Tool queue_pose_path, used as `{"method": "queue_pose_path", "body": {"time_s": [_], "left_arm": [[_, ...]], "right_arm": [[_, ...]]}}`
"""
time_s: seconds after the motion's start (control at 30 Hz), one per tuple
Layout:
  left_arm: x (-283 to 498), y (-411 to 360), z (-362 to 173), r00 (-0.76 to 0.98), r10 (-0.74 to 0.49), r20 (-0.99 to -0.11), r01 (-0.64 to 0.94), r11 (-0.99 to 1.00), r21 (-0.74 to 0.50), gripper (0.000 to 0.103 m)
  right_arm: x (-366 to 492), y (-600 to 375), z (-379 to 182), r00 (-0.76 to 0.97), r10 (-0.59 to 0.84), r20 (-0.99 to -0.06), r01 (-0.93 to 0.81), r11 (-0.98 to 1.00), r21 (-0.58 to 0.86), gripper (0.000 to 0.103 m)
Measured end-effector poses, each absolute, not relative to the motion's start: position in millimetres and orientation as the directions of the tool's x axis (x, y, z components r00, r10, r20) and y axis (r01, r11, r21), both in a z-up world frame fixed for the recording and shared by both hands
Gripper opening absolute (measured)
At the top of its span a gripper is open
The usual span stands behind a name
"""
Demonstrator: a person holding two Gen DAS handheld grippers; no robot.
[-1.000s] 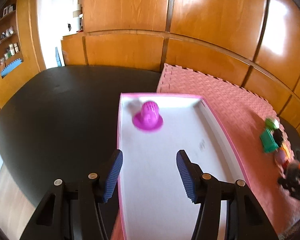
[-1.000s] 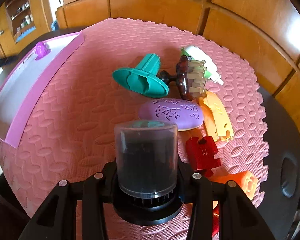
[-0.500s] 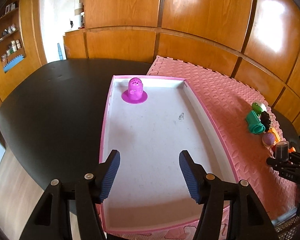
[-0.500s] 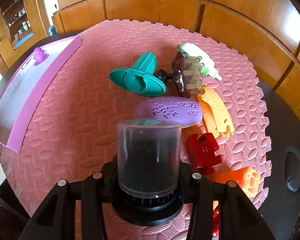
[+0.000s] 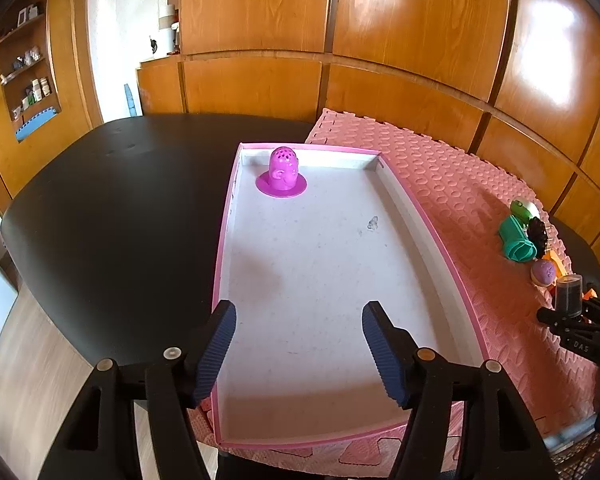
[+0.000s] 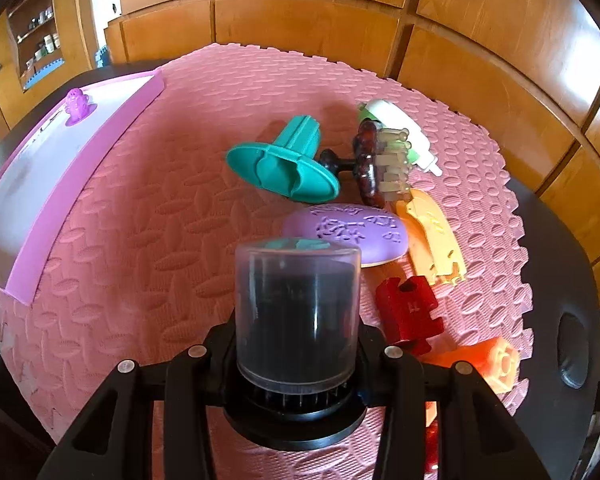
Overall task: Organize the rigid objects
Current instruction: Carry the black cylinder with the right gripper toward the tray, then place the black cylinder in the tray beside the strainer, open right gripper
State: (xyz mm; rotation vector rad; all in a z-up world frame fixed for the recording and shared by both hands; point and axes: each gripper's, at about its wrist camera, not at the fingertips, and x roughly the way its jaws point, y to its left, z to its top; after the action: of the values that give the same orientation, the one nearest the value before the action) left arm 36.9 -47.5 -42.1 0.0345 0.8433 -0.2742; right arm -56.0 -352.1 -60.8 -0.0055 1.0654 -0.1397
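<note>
My left tongs (image 5: 296,344) tilt down over the near end of the pink-rimmed tray (image 5: 432,232); their jaws have just been opening and now stand apart at a middling width with nothing between them, only the tray's white floor showing beyond the blue ribbed pads (image 5: 218,348); one magenta domed toy (image 5: 282,174) stands upright at the tray's far end, near the left corner, well away from these tongs.

My right tongs (image 6: 296,344) point more steeply down over the pink foam mat (image 6: 148,216) that covers part of the black bench (image 5: 112,208); their jaws are closed on one dark canister with a clear cap (image 6: 298,312), which stands upright between them on a black ribbed base; the left view shows the same canister in these tongs off to the right of the tray.

On the mat beyond the canister I count a loose cluster: one teal flanged piece (image 6: 284,164) lying on its side; one dark brown brush (image 6: 376,164) with pale bristles, just beside it; one white-and-green bottle (image 6: 400,128) behind the brush; one purple oval piece (image 6: 348,232) close behind the canister; one yellow-orange flat piece (image 6: 432,232) touching the purple one; one red block (image 6: 410,312); one orange block (image 6: 488,364) near the mat's edge.
</note>
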Motion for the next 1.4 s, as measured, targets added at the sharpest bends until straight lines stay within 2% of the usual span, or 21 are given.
{"method": "queue_pose_path", "body": {"time_s": [0.1, 0.4, 0.87, 1.4], "left_arm": [[36.1, -45.3, -40.7, 0.639, -0.226, -0.735, 0.248, 0.965, -0.08, 0.066], [35.8, -38.3, -39.4, 0.649, -0.223, -0.727, 0.235, 0.968, -0.087, 0.069], [38.8, -16.2, -42.4, 0.655, -0.221, -0.723, 0.193, 0.973, -0.123, 0.07], [46.3, 33.1, -49.3, 0.671, -0.151, -0.726, 0.056, 0.987, -0.153, 0.07]], "right_arm": [[-54.0, -350.6, -59.9, 0.471, -0.125, -0.873, 0.13, 0.989, -0.072, 0.044], [-42.0, -328.2, -50.2, 0.494, 0.031, -0.869, 0.12, 0.987, 0.103, 0.044], [13.7, -231.9, -11.6, 0.555, 0.266, -0.788, -0.075, 0.96, 0.271, 0.044], [103.8, -158.4, -28.1, 0.48, 0.371, -0.795, -0.07, 0.919, 0.387, 0.044]]}}
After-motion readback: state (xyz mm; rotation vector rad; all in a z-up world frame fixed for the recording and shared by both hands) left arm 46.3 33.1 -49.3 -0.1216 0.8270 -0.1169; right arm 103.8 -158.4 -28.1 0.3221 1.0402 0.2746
